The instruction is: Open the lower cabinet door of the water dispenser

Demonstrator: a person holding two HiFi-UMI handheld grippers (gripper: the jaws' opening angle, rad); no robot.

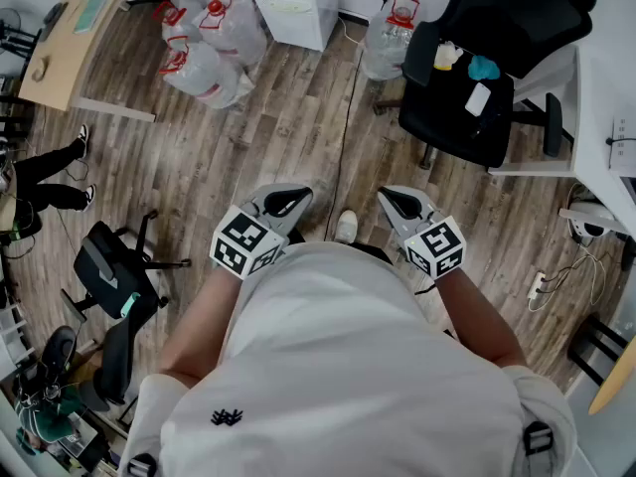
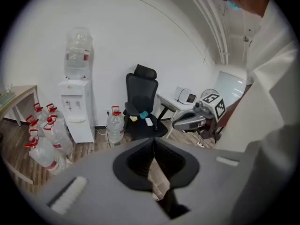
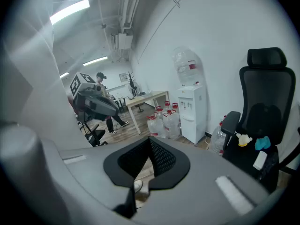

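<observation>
The white water dispenser (image 2: 75, 109) stands far off against the wall with a clear bottle on top; its lower cabinet door (image 2: 81, 131) is closed. It also shows in the right gripper view as the dispenser (image 3: 192, 110), and in the head view only its base (image 1: 288, 3) is visible at the top edge. My left gripper (image 1: 288, 202) and right gripper (image 1: 397, 204) are held close to my chest, well short of the dispenser. Both have their jaws together with nothing between them: left gripper (image 2: 153, 144), right gripper (image 3: 150, 146).
Several red-capped water jugs (image 1: 209, 43) lie on the wood floor left of the dispenser, and one jug (image 1: 388, 33) stands to its right. A black office chair (image 1: 467, 87) holding small items sits at right. A wooden table (image 1: 75, 28) and another chair (image 1: 109, 276) are at left.
</observation>
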